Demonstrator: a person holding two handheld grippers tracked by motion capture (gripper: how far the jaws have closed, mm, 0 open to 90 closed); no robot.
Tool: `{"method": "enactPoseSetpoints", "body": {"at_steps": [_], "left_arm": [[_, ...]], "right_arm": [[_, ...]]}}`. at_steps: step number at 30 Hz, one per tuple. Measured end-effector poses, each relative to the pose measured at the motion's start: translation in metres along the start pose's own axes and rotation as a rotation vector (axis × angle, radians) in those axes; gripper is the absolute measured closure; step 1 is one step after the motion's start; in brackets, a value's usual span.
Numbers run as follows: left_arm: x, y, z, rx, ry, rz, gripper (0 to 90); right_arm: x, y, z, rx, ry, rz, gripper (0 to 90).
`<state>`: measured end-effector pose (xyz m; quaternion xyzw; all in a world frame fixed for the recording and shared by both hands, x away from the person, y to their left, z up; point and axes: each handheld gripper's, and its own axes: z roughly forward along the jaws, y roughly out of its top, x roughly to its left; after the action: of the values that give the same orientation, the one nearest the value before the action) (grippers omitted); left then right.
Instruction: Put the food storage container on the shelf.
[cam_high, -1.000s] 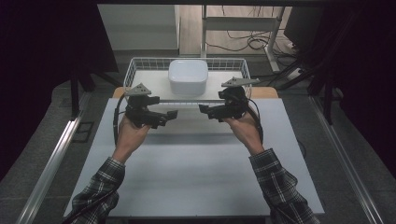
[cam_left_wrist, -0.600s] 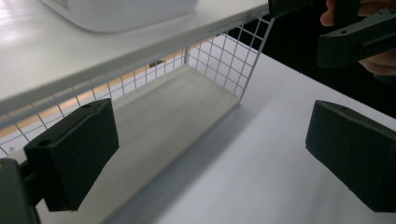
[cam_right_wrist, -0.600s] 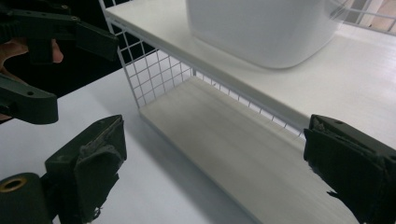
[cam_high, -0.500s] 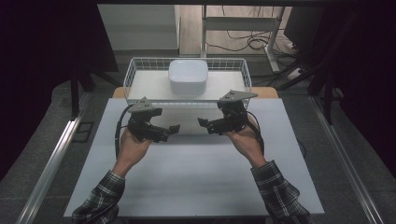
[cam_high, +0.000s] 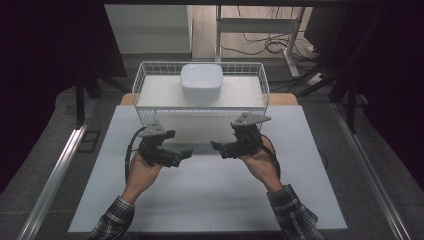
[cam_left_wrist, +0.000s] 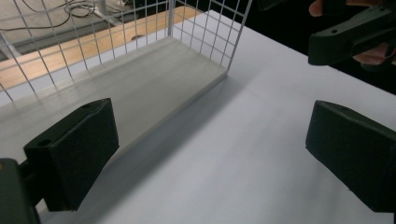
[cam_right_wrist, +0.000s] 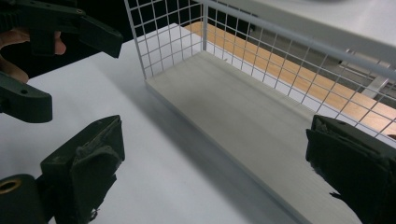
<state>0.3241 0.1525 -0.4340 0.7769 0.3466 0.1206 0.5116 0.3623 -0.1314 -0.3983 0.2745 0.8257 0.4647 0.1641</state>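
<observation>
a: since both tongs sit on the near side of the wire basket (cam_high: 200, 117), which way does the white bowl (cam_high: 201, 81) lie from them?

b: straight ahead, up and away from the person. bowl sits upside down on the pale board (cam_high: 240, 92) on top of the basket, about centred left to right, maybe a touch left.

a: which hand is nearer?

b: close call. left tongs (cam_high: 186, 153) and right tongs (cam_high: 216, 146) hover over the white bench (cam_high: 210, 195), tips facing each other, with the bowl's centre line running between them. the left looks a shade nearer sideways, the right a shade nearer in depth. my read, not certain.

a: state of the tongs?

b: both wide, nothing held. left gripper view has the left tongs (cam_left_wrist: 210, 154) spread with bare bench between the jaws, and the right gripper view has the right tongs (cam_right_wrist: 215, 172) spread the same way.

a: long axis?

b: bowl's a rounded square, no real long axis. the basket and board run left-right across the bench, parallel to the line between the two hands.

a: anything in the way?

b: the basket's front wire wall stands between tongs and bowl, and the bowl's higher up. i'd guess the reach has to go up and forward over that rim, not straight in. both well apart from the bowl now.
</observation>
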Motion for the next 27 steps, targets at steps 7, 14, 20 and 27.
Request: {"method": "enactPoseSetpoints", "body": {"at_steps": [7,14,20,27], "left_arm": [[-0.003,-0.013,0.009,0.033,-0.005,0.011,3.3],[-0.007,-0.022,0.012,0.055,-0.017,0.029,3.5],[-0.01,-0.033,0.009,0.052,-0.016,0.023,3.5],[-0.012,-0.048,0.004,0.053,-0.011,0.006,3.4]], "right_arm": [[0.004,-0.013,0.005,0.013,0.005,-0.006,3.7],[0.01,-0.024,0.006,0.031,0.027,-0.021,1.8],[0.016,-0.035,0.003,0.049,0.021,-0.031,0.0],[0.019,-0.048,-0.003,0.05,0.029,-0.035,0.0]]}}
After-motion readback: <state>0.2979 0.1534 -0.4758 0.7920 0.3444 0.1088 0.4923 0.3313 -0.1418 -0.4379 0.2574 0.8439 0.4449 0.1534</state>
